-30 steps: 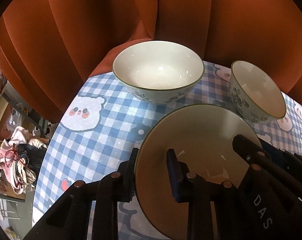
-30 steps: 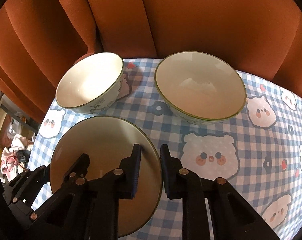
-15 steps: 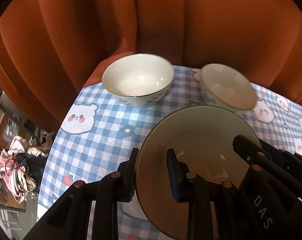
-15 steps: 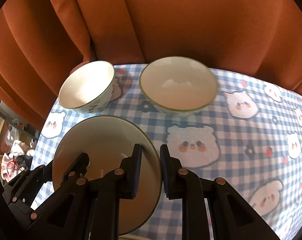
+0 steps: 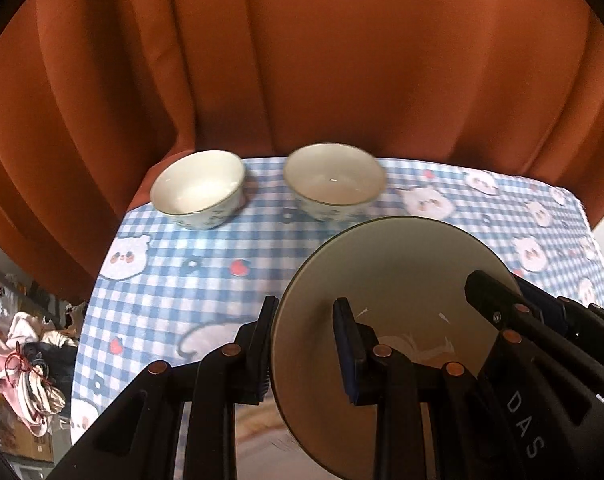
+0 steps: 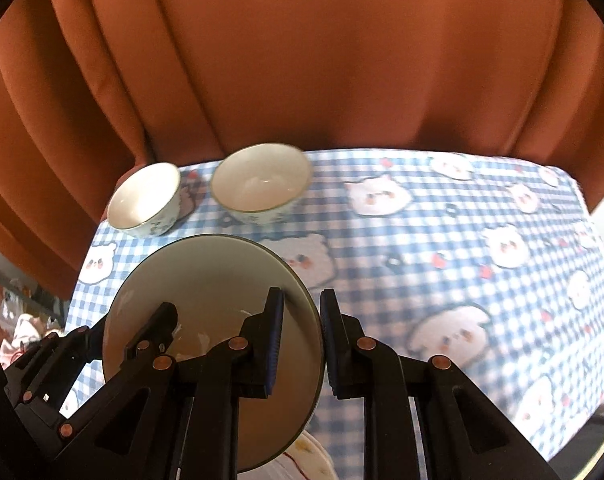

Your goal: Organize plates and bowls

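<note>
Left gripper (image 5: 306,350): you are looking at a matte black linkage frame filling the lower part of the left wrist view.
Left fingers (image 5: 348,354): they are showing dark blue ribbed pads on flat black blades.
Rivets: copper-coloured round pins are sitting at each link joint.
Marking: white letters "DAS" are showing at lower right of the left wrist view.
Right gripper (image 6: 299,344): you are seeing the same black frame, copper pins and blue pads.
</note>
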### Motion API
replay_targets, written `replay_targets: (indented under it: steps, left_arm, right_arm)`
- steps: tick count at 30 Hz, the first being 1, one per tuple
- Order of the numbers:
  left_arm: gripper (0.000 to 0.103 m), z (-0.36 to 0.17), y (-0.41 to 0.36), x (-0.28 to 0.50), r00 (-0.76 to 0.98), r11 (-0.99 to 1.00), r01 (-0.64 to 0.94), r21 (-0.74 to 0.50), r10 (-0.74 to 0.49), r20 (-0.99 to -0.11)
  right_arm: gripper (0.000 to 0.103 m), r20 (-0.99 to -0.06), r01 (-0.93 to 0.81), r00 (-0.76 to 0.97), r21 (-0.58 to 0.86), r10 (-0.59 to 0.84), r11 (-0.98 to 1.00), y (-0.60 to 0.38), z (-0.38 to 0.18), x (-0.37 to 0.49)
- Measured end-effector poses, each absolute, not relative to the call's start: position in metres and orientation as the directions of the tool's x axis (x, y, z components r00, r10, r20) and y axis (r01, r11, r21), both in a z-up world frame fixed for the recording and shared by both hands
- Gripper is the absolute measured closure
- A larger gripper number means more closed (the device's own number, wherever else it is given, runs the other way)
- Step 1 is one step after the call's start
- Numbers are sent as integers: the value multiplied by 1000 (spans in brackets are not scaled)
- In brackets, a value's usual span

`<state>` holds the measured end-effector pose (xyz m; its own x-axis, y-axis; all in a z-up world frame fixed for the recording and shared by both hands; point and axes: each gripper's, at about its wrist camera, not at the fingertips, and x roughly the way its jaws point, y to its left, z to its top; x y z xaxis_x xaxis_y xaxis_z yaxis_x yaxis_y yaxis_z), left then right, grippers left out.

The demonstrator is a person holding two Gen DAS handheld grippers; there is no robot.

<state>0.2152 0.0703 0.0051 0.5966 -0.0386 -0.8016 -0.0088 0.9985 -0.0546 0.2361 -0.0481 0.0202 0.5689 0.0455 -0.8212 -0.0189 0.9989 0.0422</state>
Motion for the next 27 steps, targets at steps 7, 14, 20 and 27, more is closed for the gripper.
replay_targets:
  steps: [7,14,20,27]
  left_arm:
    - [77,14,40,186,594,999,20,-41,-44,-803]
    - [77,5,5,160,568,999,8,-38,-36,-822]
    - [77,-12,-24,142,533,1000,-6,-29,-21,-846]
    - [77,-38,-55,125,487,998,-46,-40,-13,-873]
  right_arm:
    - [81,-818,9,575,46,33,999,-86,26,198]
    - [81,-831,-2,554,47,40,999,-122,15,172]
    - [81,-851,-22,522,50,54,999,-152,-2,152]
    - [81,-873,-51,483,51,69,997,-184,-27,139]
